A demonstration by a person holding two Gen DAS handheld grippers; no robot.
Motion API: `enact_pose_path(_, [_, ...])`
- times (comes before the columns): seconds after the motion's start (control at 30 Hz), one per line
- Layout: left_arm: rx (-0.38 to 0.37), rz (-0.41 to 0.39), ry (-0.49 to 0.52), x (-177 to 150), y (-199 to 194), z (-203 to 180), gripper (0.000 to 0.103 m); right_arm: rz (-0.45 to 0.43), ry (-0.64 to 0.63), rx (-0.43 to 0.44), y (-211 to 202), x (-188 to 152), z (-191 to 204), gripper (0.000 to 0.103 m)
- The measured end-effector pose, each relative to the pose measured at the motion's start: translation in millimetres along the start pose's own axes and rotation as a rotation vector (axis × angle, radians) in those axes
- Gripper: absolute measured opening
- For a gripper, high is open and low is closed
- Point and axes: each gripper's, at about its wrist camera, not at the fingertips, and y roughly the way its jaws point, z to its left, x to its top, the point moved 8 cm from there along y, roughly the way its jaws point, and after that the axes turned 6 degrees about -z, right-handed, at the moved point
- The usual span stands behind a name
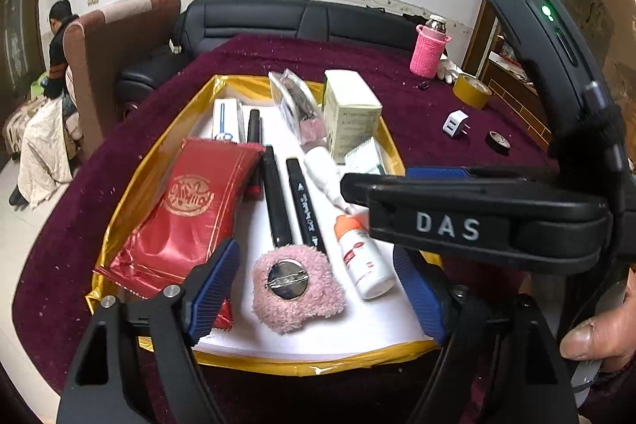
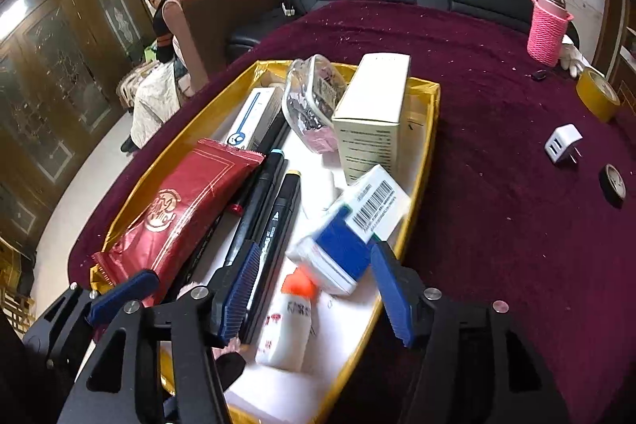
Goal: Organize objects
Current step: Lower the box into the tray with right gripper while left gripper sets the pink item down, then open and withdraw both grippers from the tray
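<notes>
Right now my left gripper (image 1: 316,291) stands wide open over the near end of the gold-edged tray (image 1: 318,360), its blue pads either side of a pink fuzzy pad (image 1: 298,289) with a round metal pin back, touching neither it nor anything else. My right gripper (image 2: 318,291) is open too, and holds nothing; a blue and white box (image 2: 349,225) with a barcode lies blurred and tilted just beyond its pads, above a small white bottle (image 2: 284,328) with an orange cap. Also in the tray are a red foil packet (image 1: 183,213), two black markers (image 1: 290,201) side by side, and a tall pale carton (image 2: 373,122) upright at the far end. Out on the maroon cloth (image 2: 497,225) sit a white plug adapter (image 2: 562,146), a roll of yellow tape (image 2: 598,94) and a pink knitted holder (image 2: 548,30).
</notes>
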Motion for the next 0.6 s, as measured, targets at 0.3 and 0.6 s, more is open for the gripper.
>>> enact_pose_path(0.3, [-0.001,-0.025,0.078,10.1,-10.4,-30.2,0.085,-0.049,0.041,0.007,-29.1,-1.6,-23.0,0.072])
enact_pose_path(0.6, [0.048,-0.066,0.110,19.2,-18.0,-44.4,0.096,-0.123,0.020,-0.041,-53.8,-4.6,-43.0,0.077])
